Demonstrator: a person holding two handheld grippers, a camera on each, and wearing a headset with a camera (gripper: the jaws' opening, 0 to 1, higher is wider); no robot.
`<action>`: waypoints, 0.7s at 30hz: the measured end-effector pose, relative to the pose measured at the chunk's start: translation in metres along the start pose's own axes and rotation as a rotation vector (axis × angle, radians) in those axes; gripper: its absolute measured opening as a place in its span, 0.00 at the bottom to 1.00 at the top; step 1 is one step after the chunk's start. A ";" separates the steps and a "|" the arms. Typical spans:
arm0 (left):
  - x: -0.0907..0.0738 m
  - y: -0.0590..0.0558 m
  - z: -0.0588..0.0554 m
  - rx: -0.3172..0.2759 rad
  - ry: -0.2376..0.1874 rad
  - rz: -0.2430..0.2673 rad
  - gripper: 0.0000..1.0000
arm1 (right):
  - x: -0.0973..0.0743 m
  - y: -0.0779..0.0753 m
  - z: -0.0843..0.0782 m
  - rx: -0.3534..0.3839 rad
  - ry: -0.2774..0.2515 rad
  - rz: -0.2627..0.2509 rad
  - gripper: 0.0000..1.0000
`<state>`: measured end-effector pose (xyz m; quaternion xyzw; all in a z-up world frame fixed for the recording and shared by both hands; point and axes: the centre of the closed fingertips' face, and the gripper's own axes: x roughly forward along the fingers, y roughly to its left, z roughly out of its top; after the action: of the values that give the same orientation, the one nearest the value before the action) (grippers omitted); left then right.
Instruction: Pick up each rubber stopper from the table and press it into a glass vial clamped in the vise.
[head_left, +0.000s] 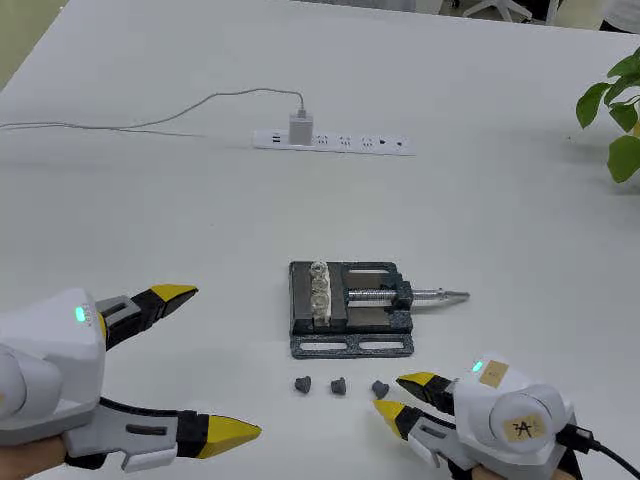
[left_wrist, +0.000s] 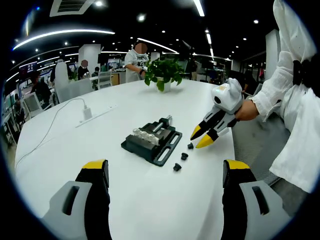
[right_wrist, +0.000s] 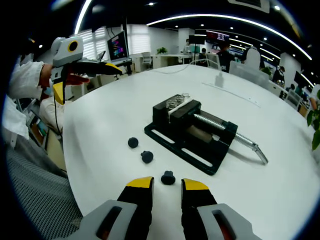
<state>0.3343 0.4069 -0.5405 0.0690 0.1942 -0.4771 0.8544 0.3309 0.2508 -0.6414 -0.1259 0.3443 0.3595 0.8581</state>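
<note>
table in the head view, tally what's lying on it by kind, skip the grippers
black metal bench vise: 1
clear glass vials clamped in it: 3, as best shows
small dark rubber stoppers: 3
white power strip: 1
white charger plugged into it: 1
total: 9

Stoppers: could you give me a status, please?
Left gripper open wide, right gripper open at nearest stopper. Three stoppers on table. Vials in vise. Nothing blocking.

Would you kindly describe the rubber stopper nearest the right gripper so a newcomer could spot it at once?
Find the black vise mid-table, holding glass vials. Three dark stoppers lie in a row beside its slotted edge. Yours is the end stopper, directly ahead of the right gripper's yellow tips.
</note>
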 end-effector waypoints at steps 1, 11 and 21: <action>0.000 0.000 0.000 0.000 0.000 -0.001 0.94 | 0.000 0.001 0.000 0.007 0.007 0.001 0.16; 0.001 0.000 0.000 -0.003 -0.003 -0.002 0.94 | 0.004 -0.001 -0.004 0.011 0.024 -0.021 0.12; 0.003 -0.002 0.000 -0.006 -0.003 -0.010 0.93 | 0.006 -0.001 -0.004 0.020 0.026 -0.019 0.09</action>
<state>0.3339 0.4033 -0.5419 0.0644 0.1946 -0.4810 0.8524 0.3327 0.2512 -0.6483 -0.1252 0.3577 0.3463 0.8581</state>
